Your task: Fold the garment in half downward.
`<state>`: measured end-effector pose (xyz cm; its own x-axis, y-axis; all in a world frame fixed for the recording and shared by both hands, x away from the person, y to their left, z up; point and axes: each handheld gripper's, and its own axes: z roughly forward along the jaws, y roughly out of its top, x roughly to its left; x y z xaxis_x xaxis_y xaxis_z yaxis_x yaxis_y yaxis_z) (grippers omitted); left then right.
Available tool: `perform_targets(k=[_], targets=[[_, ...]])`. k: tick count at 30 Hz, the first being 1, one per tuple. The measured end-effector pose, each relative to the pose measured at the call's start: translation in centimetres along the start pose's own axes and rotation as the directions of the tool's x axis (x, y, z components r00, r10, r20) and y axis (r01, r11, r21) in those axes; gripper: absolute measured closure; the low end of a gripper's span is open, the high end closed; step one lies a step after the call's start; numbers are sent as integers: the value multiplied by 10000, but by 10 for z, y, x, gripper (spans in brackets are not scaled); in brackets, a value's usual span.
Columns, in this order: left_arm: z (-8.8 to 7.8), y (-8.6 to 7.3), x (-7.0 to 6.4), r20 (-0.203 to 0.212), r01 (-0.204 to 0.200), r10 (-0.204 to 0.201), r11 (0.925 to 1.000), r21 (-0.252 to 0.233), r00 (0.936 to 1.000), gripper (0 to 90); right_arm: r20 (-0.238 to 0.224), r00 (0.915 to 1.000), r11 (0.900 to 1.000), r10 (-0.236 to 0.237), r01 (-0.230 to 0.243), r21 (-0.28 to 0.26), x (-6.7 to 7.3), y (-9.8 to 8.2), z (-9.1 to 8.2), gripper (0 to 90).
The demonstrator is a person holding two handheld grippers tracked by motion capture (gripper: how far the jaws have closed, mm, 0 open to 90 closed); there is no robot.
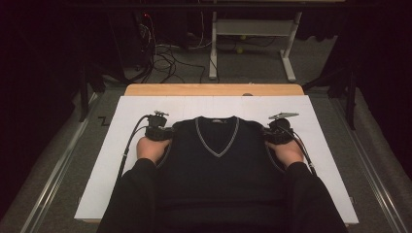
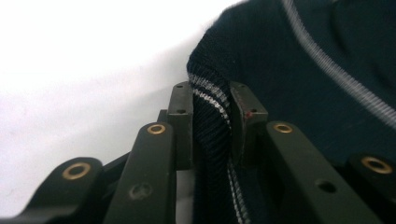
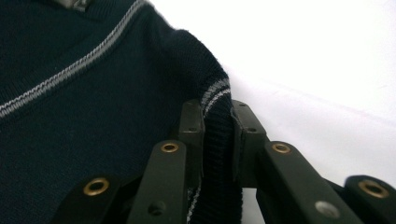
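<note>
I note both grippers, left gripper (image 1: 163, 132) and right gripper (image 1: 272, 133), with fingers pinching the striped armhole edges of the dark navy knitted V-neck vest (image 1: 216, 165); bare white desk (image 1: 121, 145) flanks the vest.

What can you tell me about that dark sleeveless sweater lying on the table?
The sweater is a dark navy knit vest with a V-neck edged in pale grey stripes, as are its ribbed armholes. It lies flat, front up, neck away from the person, on a white sheet. The left claw pinches one armhole edge near the shoulder, and the right claw pinches the other.
</note>
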<state>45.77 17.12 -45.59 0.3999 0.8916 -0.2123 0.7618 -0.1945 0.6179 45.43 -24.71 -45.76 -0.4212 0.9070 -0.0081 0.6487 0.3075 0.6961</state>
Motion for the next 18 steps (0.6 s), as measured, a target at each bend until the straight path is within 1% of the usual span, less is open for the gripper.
perform_targets(k=[1,2,3,4,6,8,9,10,11,14,15,16,17,18], targets=[[-5,3,0,0,-45,45,9997,-238,10000,700,42,10000,9998,-12,13,-184,0,1,-4,784],[-8,5,-1,-28,-99,98,9992,-382,9999,701,195,9998,9984,-69,80,-562,0,6,-12,784],[-12,9,-1,-57,-194,192,9983,-551,9998,701,268,9996,9971,-100,120,-752,-2,8,-16,784],[-16,12,-1,-93,-232,225,9969,-757,9997,701,268,9996,9971,-100,120,-752,-2,8,-16,784],[-24,18,-1,-30,-152,149,9937,-1113,9999,702,428,9990,9938,-91,138,-1105,-4,13,-24,784],[-30,25,0,-28,-14,11,9924,-1233,10000,702,580,9983,9910,-43,120,-1331,-7,17,-30,784],[-33,28,0,-83,-62,51,9908,-1352,10000,702,754,9971,9878,-47,163,-1546,-10,22,-35,784],[-36,31,0,-139,-133,114,9893,-1454,9998,702,754,9971,9878,-47,163,-1546,-10,22,-35,784],[-40,35,0,-218,-226,194,9872,-1581,9996,702,820,9966,9849,-31,173,-1725,-11,25,-38,784],[-48,43,0,-329,-332,272,9798,-1972,9991,703,1005,9949,9729,33,200,-2302,-15,35,-49,784],[-52,46,0,-330,-299,234,9766,-2130,9992,703,1023,9947,9691,40,214,-2459,-16,37,-52,784],[-54,48,0,-312,-190,122,9733,-2288,9994,703,1023,9947,9691,40,214,-2459,-16,37,-52,784],[-57,51,0,-302,-114,42,9704,-2412,9995,704,1089,9941,9657,12,271,-2581,-16,40,-54,783],[-60,53,-1,-369,-139,47,9679,-2508,9993,704,1156,9933,9643,-12,318,-2630,-15,43,-56,784]])
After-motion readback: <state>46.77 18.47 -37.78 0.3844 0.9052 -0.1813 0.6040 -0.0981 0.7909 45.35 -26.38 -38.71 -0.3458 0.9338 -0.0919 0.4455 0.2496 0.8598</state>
